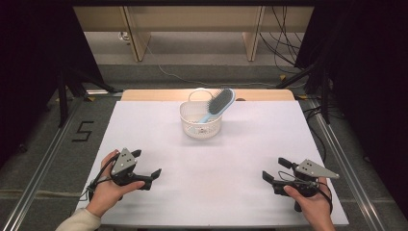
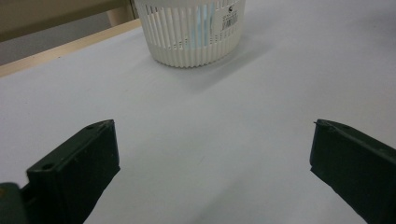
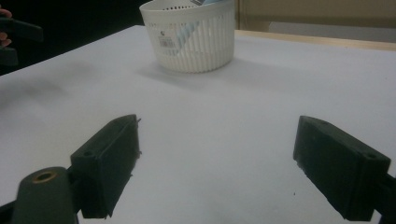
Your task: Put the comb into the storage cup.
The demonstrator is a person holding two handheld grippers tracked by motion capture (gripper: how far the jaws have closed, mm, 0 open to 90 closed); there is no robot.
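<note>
Both the left gripper and the right gripper are spread wide and empty; well ahead between them, a ribbed white plastic basket holds a pale-blue oval hairbrush.

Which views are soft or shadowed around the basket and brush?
High view: even light, basket and hairbrush sharp, room edges dark. Left gripper view: basket crisp with a soft shadow on the table; near jaws blurred. Right gripper view: dimmer, basket slightly soft, jaws blurred, left background black.
</note>
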